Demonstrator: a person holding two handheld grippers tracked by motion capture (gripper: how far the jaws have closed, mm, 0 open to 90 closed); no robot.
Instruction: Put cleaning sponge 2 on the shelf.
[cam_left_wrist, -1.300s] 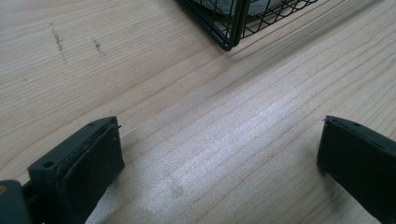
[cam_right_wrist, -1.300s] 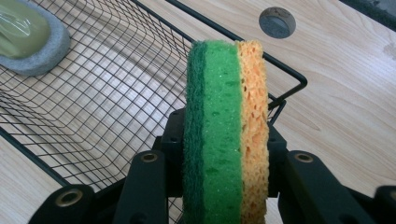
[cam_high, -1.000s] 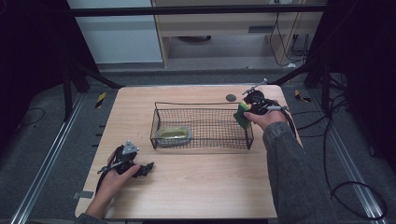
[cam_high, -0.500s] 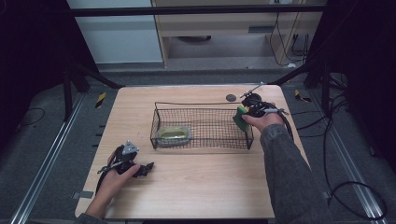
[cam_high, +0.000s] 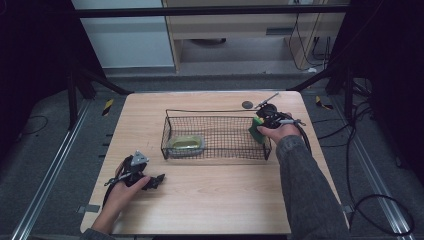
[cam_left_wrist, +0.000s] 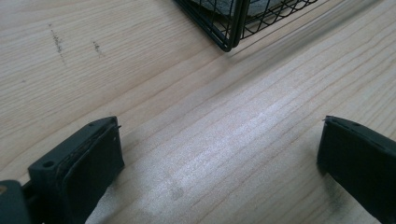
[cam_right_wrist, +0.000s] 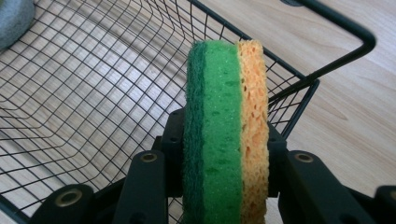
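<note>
Sponge (cam_right_wrist: 226, 126), green scrub layer on one side and orange foam on the other, is pinched on edge between the jaws of the right gripper (cam_high: 263, 126). In the right gripper view it stands upright over the right end of a black wire basket (cam_right_wrist: 70, 93), w/ the basket's rim bar (cam_right_wrist: 336, 28) just behind it and mesh floor showing below. High view puts that gripper at the basket's right end wall (cam_high: 267, 145), sponge roughly at rim level; can't tell whether it touches the wire.

Already lying inside, at the basket's left end, is a pale yellowish-green object (cam_high: 186, 143), too small to identify.

Left gripper (cam_high: 150, 180) rests on the wooden table (cam_high: 225, 200) near the front-left, well apart from the basket. In the left gripper view its jaws stand wide apart w/ nothing but bare wood between them; a basket corner (cam_left_wrist: 229, 42) shows farther off.

Step in hand, as judged: putting the sponge into the basket, approx. at the lowering stage, not yet released. Next move calls for bringing it down clear of the rim onto open mesh, away from the item at the other end, then spreading the right jaws so it drops free. Left side looks to have no part in this.
</note>
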